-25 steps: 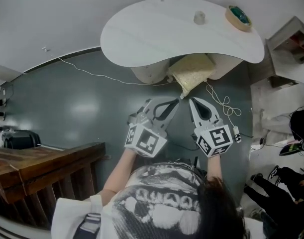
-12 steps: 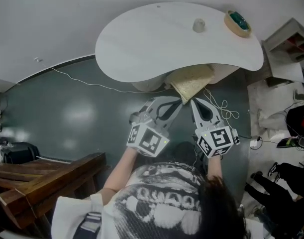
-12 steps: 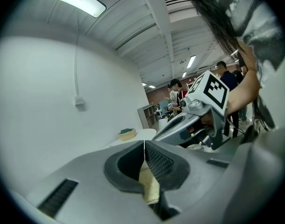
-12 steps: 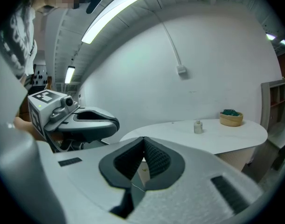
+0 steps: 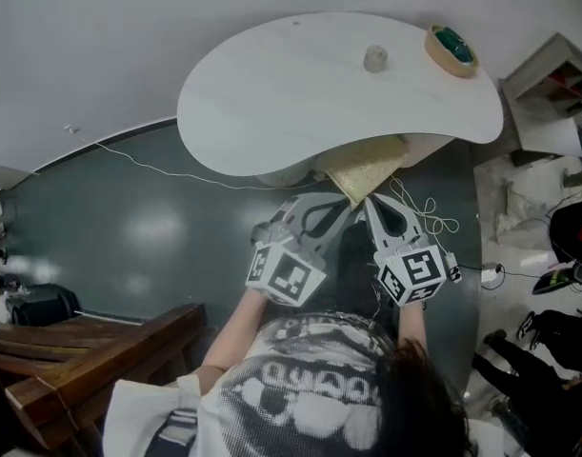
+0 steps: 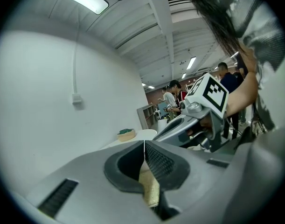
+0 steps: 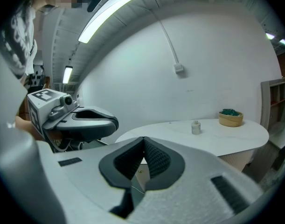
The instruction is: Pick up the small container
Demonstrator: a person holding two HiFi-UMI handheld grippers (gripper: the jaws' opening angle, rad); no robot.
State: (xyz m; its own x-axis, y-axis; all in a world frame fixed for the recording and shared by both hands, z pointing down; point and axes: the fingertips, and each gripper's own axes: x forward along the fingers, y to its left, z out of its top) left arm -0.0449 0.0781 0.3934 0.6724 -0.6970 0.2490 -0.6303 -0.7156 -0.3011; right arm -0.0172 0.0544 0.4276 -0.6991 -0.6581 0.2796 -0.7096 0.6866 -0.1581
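The small container point(image 5: 374, 59), a pale little jar with a cap, stands upright toward the far side of the white curved table point(image 5: 271, 103); in the right gripper view the small container point(image 7: 195, 127) is well ahead on the tabletop. Both grippers hover side by side over the dark floor, short of the table's near edge. My left gripper point(image 5: 349, 199) is shut with nothing in it, its pads meeting in the left gripper view point(image 6: 144, 144). My right gripper point(image 5: 369, 201) is also shut and empty point(image 7: 143, 140). Neither touches the container.
A tan bowl with green contents point(image 5: 451, 48) sits at the table's right end, right of the container. A tan cushion point(image 5: 367, 164) lies under the table just ahead of the grippers. A white cord point(image 5: 419, 208) lies on the floor; a wooden bench point(image 5: 90, 365) stands at lower left, shelving point(image 5: 548, 93) at right.
Both grippers have moved forward together toward the table, whose edge now lies closer to their tips. Both stayed shut and empty.
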